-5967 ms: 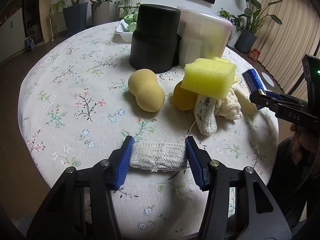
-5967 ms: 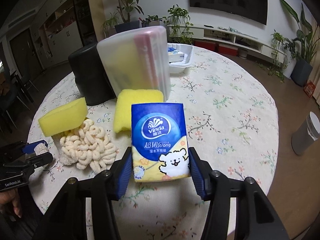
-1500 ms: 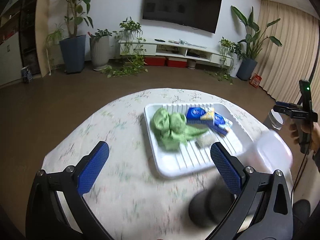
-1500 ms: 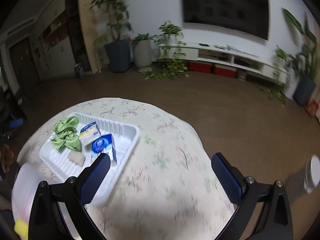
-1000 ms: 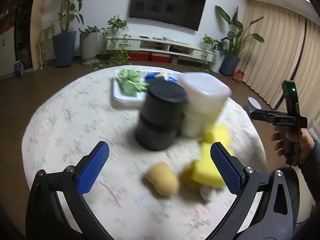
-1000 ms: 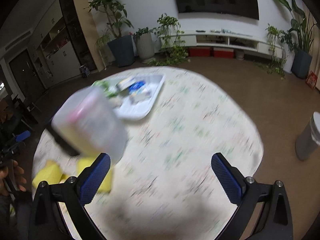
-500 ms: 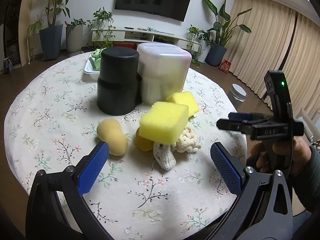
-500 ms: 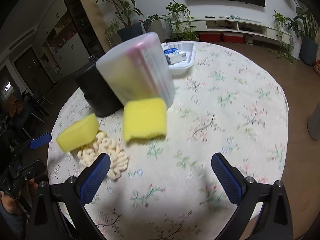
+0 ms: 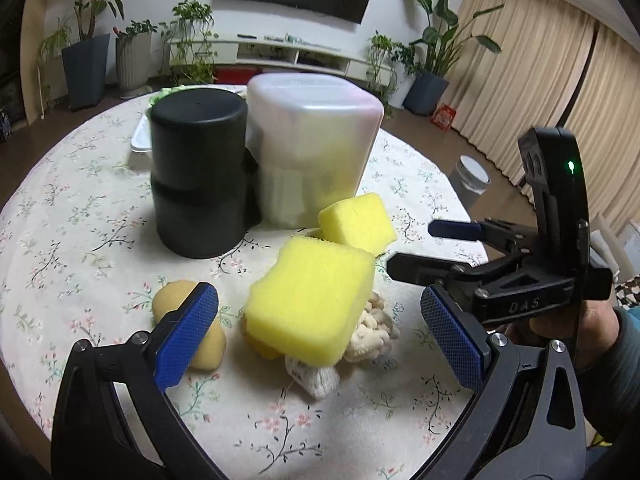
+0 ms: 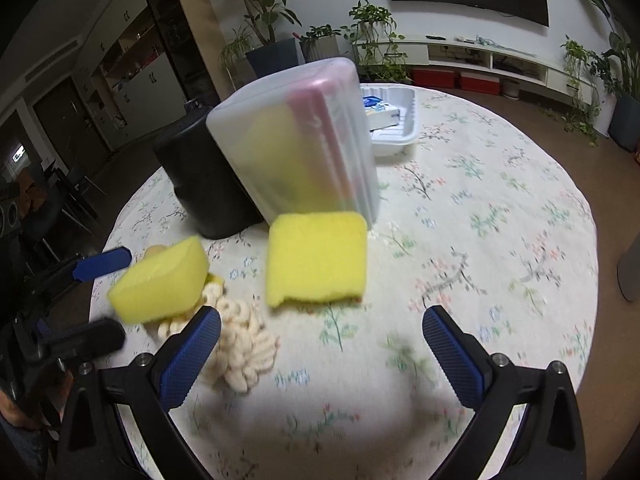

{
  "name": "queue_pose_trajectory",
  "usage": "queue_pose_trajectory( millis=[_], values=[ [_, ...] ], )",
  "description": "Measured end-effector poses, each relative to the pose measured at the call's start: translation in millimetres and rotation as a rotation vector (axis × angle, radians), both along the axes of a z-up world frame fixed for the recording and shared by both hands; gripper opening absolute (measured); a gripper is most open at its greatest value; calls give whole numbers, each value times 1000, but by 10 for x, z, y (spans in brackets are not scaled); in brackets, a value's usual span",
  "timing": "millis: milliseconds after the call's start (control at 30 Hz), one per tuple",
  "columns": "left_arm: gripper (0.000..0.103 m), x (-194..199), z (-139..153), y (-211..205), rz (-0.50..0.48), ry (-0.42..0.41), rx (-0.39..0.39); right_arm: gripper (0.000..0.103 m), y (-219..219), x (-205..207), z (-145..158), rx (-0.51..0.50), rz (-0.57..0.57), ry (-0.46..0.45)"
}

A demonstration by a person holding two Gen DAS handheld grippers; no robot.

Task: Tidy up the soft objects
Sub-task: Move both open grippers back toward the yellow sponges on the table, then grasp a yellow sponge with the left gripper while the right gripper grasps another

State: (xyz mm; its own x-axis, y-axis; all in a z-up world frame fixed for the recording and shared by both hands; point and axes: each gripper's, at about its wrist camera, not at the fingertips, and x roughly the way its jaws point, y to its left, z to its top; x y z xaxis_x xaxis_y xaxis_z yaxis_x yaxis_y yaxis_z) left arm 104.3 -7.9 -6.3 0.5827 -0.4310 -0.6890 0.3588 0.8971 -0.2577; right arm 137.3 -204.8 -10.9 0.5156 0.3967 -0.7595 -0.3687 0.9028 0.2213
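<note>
Both the left claw (image 9: 316, 328) and right claw (image 10: 320, 354) gape wide and empty, so grabbing the propped yellow sponge (image 9: 310, 300) may topple the pile beneath onto the table (image 9: 80, 240).

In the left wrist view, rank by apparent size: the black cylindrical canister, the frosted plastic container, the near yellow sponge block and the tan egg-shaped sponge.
Largest to smallest as they look:
1. Frosted plastic container and black cylindrical canister: too alike to split.
2. Near yellow sponge block, enlarged by sitting closer to the camera.
3. Tan egg-shaped sponge, partly hidden behind the left tongs' finger.
</note>
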Motion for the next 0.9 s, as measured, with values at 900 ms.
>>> queue_pose_trajectory(
  millis=[900],
  values=[
    [94,245,-227,12,-49,99,22,103,-15,372,-218,-33,18,17]
  ],
)
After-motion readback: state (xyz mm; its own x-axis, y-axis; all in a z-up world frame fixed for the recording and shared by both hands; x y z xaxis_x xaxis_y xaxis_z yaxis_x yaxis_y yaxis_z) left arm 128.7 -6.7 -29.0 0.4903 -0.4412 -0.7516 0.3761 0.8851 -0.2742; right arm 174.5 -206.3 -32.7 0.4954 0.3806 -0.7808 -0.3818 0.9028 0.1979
